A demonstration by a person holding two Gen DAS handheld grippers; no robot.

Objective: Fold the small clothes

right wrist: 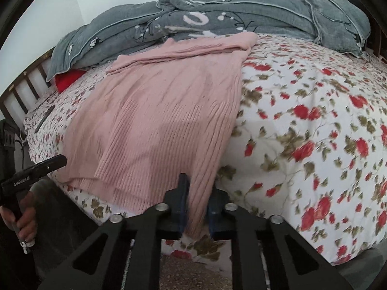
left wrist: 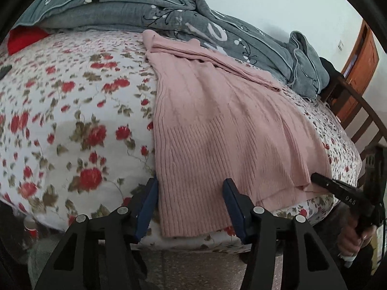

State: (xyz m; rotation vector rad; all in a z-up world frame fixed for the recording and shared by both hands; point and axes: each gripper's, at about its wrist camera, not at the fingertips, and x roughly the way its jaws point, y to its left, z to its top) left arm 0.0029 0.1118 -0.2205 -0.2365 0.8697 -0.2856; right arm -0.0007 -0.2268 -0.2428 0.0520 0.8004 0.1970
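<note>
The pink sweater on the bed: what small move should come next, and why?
Probably close the left gripper on the pink sweater hem. Its jaws stand open around one bottom corner, while the right gripper is already shut on the other corner, so both corners could then lift together for a fold.

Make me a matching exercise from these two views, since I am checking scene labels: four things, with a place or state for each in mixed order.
Things:
1. pink sweater
2. grey quilt
3. right gripper
4. red item

States:
A. bunched along the far side of the bed
B. shut on a hem corner
C. spread flat on the floral sheet
D. tucked under the quilt's edge

Pairs: 1-C, 2-A, 3-B, 4-D
</note>
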